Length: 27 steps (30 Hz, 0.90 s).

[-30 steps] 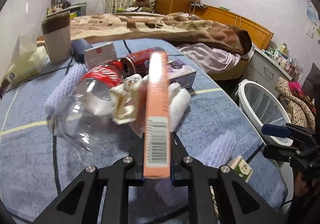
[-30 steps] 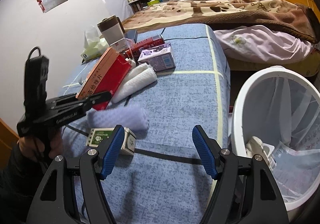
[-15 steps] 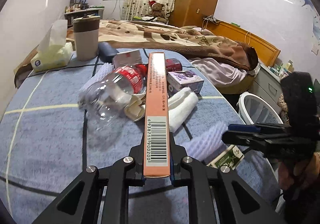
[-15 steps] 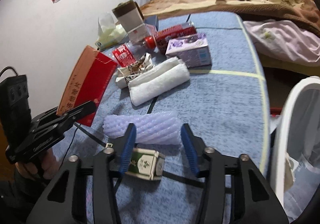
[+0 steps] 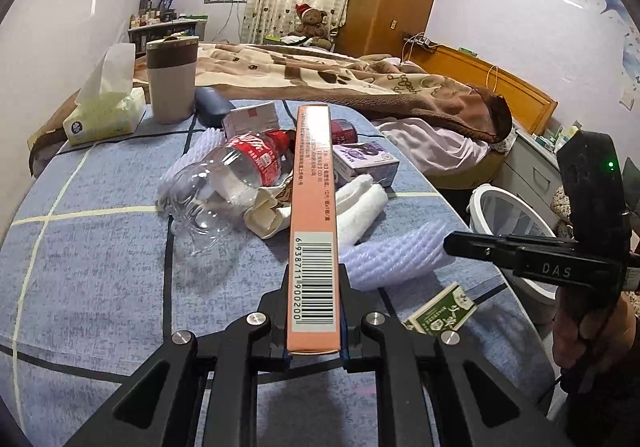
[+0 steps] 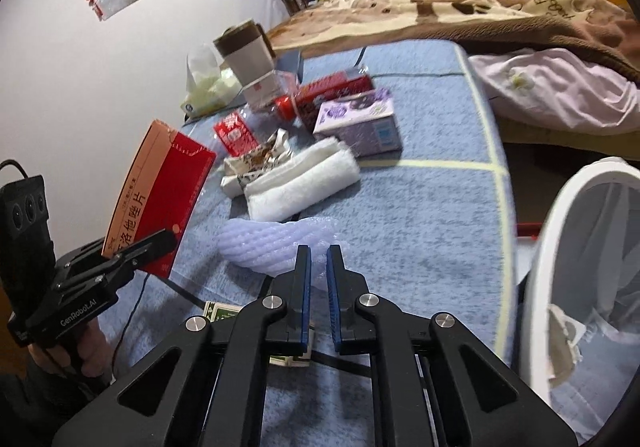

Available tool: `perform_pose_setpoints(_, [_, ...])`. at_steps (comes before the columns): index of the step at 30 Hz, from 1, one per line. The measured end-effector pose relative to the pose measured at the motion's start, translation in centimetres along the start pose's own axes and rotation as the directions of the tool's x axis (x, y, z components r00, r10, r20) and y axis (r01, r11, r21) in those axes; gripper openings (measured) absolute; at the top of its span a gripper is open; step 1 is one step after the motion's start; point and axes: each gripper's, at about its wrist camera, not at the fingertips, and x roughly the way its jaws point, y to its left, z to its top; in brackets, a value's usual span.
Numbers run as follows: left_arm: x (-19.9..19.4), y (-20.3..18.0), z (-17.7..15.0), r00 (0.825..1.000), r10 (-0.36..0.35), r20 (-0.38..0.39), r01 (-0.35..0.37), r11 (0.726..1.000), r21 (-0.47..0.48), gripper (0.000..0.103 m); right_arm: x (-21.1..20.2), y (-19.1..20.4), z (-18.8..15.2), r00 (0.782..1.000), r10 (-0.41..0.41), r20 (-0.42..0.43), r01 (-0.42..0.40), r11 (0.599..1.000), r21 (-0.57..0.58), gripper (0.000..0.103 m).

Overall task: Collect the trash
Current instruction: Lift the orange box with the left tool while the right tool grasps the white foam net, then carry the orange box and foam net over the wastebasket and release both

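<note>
STEP: pickup | LEFT: left gripper [image 5: 314,343] pinches orange carton [image 5: 314,215], frame centre | RIGHT: right gripper [image 6: 318,287] jaws just closed on foam net [image 6: 276,237], lower centre; grip unconfirmed | NEXT: judged—carry both to bin [image 6: 560,247], right edge.

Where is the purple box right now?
In the right wrist view, the purple box lies mid-table, just beyond the rolled white towel and beside the red can.

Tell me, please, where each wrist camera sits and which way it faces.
Left wrist: on left gripper, facing trash on the bed; jaws clamp the orange box; right gripper at right.
Right wrist: on right gripper, facing that trash; jaws, just closed, pinch the foam net; left gripper at left.
Shared: foam net, towel, bin.
</note>
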Motion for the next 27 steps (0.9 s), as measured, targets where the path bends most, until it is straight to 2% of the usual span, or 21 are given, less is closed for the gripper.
perform_pose_setpoints(11, [0.0, -4.4, 0.9, 1.000, -0.025, 0.005, 0.025, 0.999, 0.041, 0.016, -3.8, -2.1, -0.4, 0.994, -0.059, 0.090, 0.054, 0.997, 0.053, 0.008])
perform_pose_setpoints(19, [1.3, -8.1, 1.3, 0.998, -0.050, -0.023, 0.052, 0.995, 0.081, 0.016, -6.9, -5.1, -1.3, 0.982, -0.121, 0.148, 0.103, 0.987, 0.121, 0.008])
perform_pose_setpoints(27, [3.1, -12.8, 1.8, 0.993, -0.109, -0.053, 0.116, 0.983, 0.141, 0.016, -9.5, -8.1, -2.6, 0.963, -0.196, 0.186, 0.158, 0.967, 0.201, 0.008])
